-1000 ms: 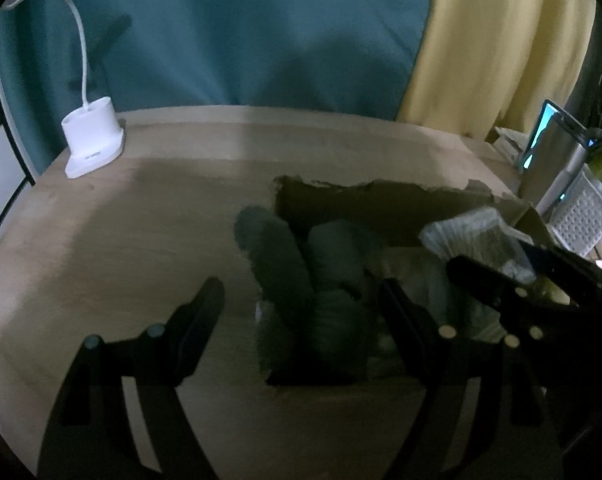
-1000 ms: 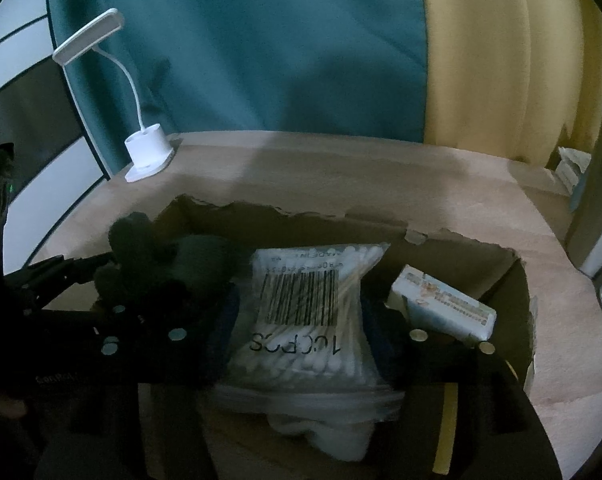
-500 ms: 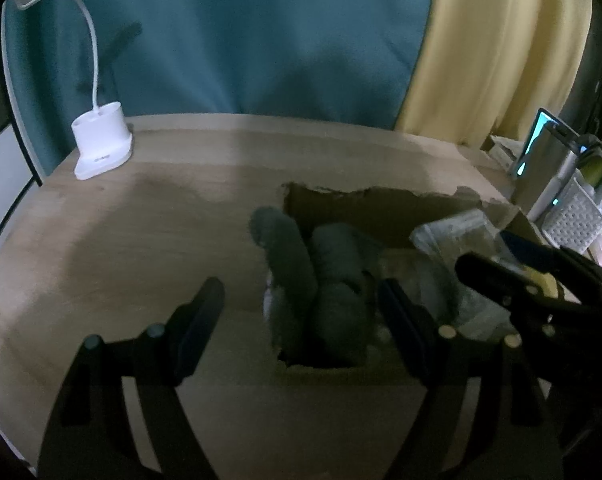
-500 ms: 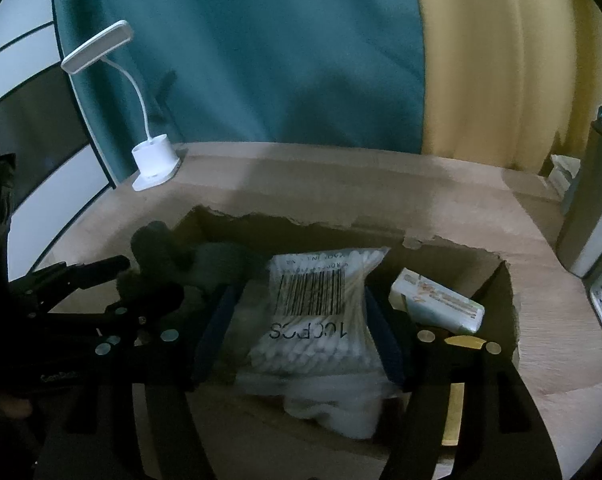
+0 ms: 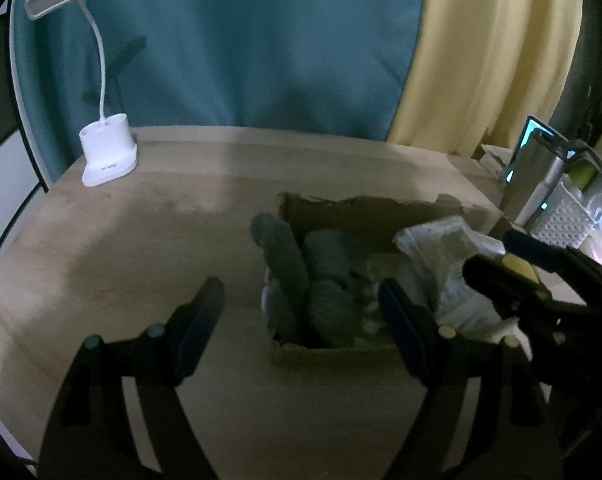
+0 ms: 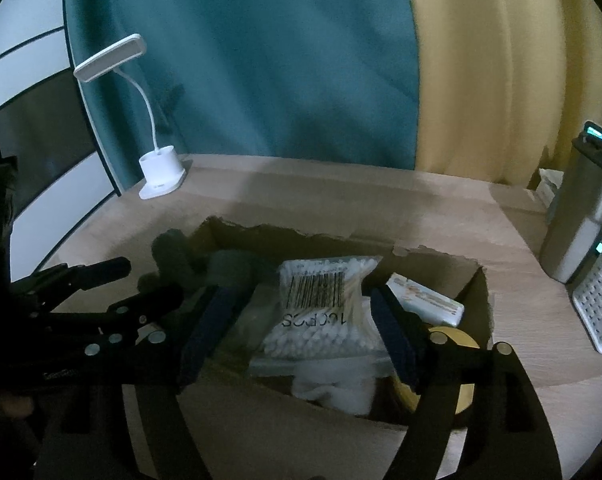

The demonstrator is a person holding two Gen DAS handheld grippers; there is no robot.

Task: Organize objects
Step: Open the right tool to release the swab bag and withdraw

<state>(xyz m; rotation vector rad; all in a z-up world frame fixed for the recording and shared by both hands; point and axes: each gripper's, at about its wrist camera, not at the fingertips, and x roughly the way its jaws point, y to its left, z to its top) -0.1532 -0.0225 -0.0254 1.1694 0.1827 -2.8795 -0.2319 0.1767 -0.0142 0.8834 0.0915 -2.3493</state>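
We work at a pale wooden table (image 5: 149, 248) set against a teal curtain (image 5: 261, 48) with a yellow curtain (image 6: 501, 80) beside it; the light is dim.

On the table stands an open cardboard box (image 6: 341, 244) with a ragged, torn rim. Inside it, near the middle, lies a clear bag of cotton swabs (image 6: 325, 312) with its barcode label turned up. Just beside it toward the right is a small white carton (image 6: 425, 302), and below that a yellow roll of tape (image 6: 457, 368), partly hidden behind a gripper finger. Something white and crumpled lies under the swabs; we cannot tell what it is. At the left end of the box sit dark grey rolled socks (image 5: 301, 280), one roll poking up past the rim.

Our right gripper (image 6: 301, 328) hangs above the box, its jaws spread wide on either side of the swab bag and holding nothing. Our left gripper (image 5: 301, 316) is spread wide as well, hovering in front of the sock end of the box and gripping nothing.

At the far left corner of the table stands a white gooseneck desk lamp (image 5: 107, 152). At the right edge we see a steel tumbler (image 6: 581, 224) and, just beside it, a white perforated basket (image 6: 601, 300).
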